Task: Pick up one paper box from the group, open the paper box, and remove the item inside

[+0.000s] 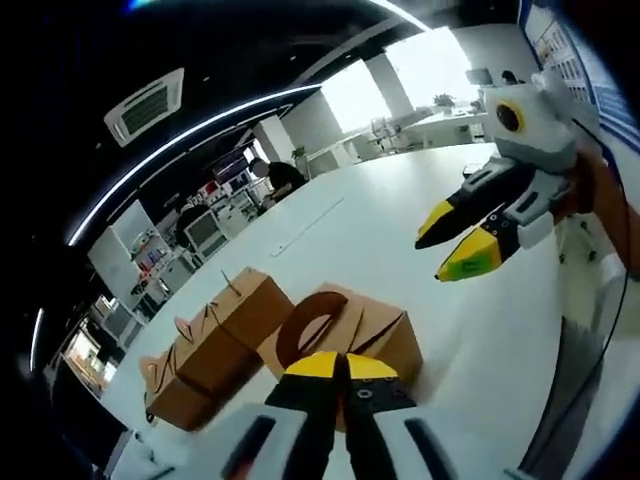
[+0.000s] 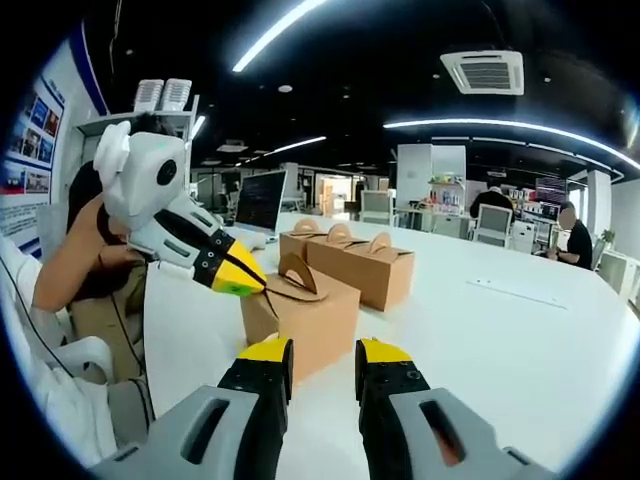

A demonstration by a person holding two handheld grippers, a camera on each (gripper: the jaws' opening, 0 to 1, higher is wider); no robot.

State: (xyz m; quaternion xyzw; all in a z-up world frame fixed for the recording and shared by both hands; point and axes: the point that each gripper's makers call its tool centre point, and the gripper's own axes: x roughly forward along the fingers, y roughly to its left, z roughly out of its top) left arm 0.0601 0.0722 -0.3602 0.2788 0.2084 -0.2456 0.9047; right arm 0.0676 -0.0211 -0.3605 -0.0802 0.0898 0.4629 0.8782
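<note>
Left gripper pinching near box handle, right gripper gaping open before it, risking torn handle or dragged box.

No text, label, brand or number can be read anywhere. The posters on the wall in the right gripper view carry print too small and blurred to make out, and the paper boxes on the white table show plain brown faces.
</note>
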